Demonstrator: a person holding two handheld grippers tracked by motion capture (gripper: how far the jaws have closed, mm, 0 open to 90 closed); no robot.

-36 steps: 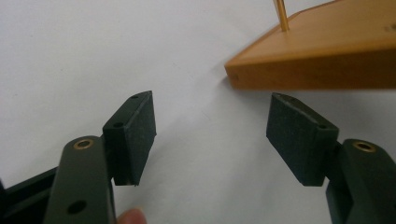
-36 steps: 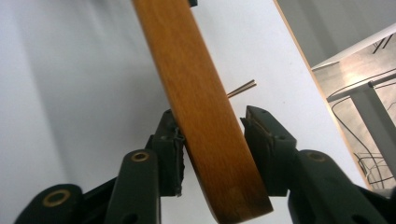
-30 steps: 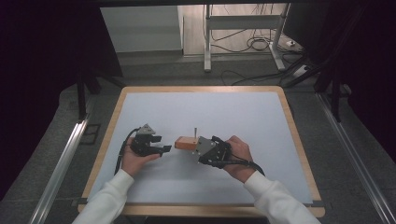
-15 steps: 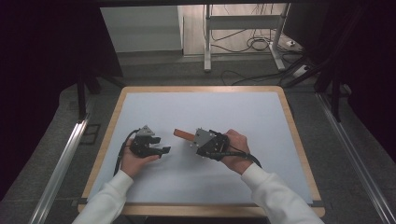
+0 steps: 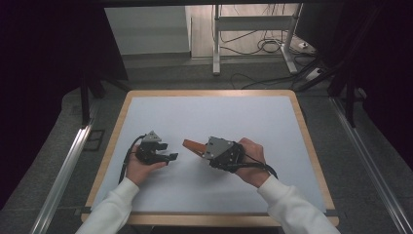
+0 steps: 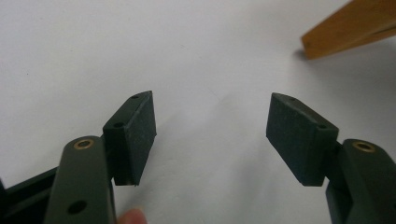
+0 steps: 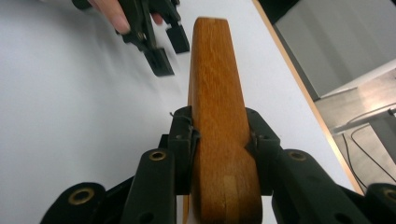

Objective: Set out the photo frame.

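since the earlier frame the wooden piece (image 5: 194, 146) had left the white table (image 5: 234, 117), tilted in the right gripper (image 5: 202, 151). at left, the left gripper (image 5: 171, 157) rested low, jaws wide and empty. right jaws, just closing, clamped the piece's sides.

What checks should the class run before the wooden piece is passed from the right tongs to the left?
1. Right tongs clamped on the wooden piece: ok, pads press both its sides, having just closed further.
2. Left tongs open and holding nothing: ok.
3. Piece lifted off the table: cannot tell.
4. Free end of the piece points toward the left tongs: ok in the high view.
5. Gap between the piece's end and the left tongs: ok, they are apart.
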